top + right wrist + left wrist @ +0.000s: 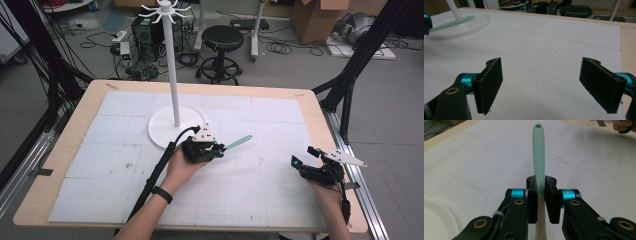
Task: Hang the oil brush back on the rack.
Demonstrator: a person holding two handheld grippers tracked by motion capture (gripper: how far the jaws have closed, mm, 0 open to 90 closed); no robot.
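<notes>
Between left tool (540, 195) pads: slim mint-green handle (539, 157)

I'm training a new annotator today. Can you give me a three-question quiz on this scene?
1. True or false: the left gripper is shut on the green spatula handle.
2. The right gripper is: A) open, holding nothing B) shut on a cup C) gripping the stand.
3. What does the white pole stand on?

Key:
1. True.
2. A.
3. A round white base on the table.
</notes>
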